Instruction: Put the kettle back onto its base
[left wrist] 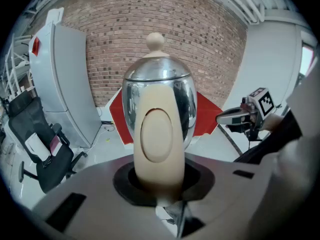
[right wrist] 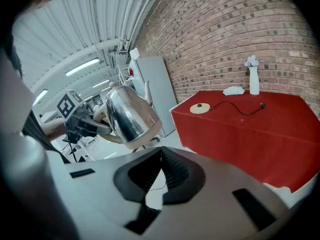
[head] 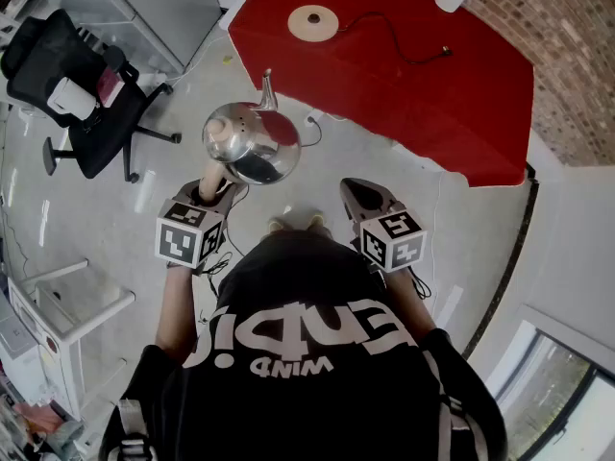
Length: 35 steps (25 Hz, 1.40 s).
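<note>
**Desk:** What sits closest to the lens?

**Photographer:** The person's black shirt (head: 317, 353), with white lettering, fills the bottom of the head view.

**Desk:** And at far left?

**Photographer:** A black office chair (head: 77, 94) stands on the grey floor (head: 384, 161) at upper left. Just right of it, left of centre, the left gripper (head: 213, 184) is clamped on the cream handle (left wrist: 157, 139) of the kettle (head: 252, 142). Its own view shows the handle filling the gap between the jaws.

**Desk:** Where is the kettle?

**Photographer:** At centre frame, held in the air over the floor, well apart from its base (head: 313, 23). The steel body shines and the spout points up the frame toward the table. The right gripper view shows it tilted.

**Desk:** The other hand?

**Photographer:** The right gripper (head: 357, 192) is right of centre, beside the kettle and not touching it. In its own view the ridged jaws meet at the tips with nothing between them.

**Desk:** And beyond?

**Photographer:** A red-draped table (head: 432, 104) spans the upper right. The round base lies at its left end, a black cord (head: 404, 46) trailing right from it. A white vase (right wrist: 254, 79) stands at the table's far edge, against the brick wall (head: 567, 46).
</note>
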{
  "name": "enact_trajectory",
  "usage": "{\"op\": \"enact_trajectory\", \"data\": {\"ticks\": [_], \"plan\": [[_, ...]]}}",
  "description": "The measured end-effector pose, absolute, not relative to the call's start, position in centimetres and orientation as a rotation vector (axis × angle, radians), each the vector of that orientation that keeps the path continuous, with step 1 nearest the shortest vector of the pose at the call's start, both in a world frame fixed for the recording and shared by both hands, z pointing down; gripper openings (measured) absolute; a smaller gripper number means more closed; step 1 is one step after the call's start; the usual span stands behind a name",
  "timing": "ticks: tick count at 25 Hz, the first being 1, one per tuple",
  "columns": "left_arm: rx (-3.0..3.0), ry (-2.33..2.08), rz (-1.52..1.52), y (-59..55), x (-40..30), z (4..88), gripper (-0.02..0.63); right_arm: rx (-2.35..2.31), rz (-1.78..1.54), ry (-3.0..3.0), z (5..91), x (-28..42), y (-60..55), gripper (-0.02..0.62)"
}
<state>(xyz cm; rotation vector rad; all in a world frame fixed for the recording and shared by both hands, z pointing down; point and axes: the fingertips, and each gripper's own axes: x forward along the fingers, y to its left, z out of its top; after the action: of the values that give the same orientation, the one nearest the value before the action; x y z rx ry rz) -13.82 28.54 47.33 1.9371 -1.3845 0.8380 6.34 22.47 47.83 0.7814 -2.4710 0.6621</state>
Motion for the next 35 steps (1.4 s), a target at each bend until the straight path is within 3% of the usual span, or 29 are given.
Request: {"op": "enact_trajectory", "data": {"ticks": [16, 35], "plan": [[1.935, -1.377, 0.819, 28.6, -13.1, 47.3, 0.074, 0.768, 0.673, -2.498, 47.4, 6.9, 23.1, 0.023], [1.890, -1.436, 0.756, 25.2, -9.4, 48.0, 0.074, 0.775, 0.641, -2.510, 47.7, 13.5, 19.5, 0.023]]}}
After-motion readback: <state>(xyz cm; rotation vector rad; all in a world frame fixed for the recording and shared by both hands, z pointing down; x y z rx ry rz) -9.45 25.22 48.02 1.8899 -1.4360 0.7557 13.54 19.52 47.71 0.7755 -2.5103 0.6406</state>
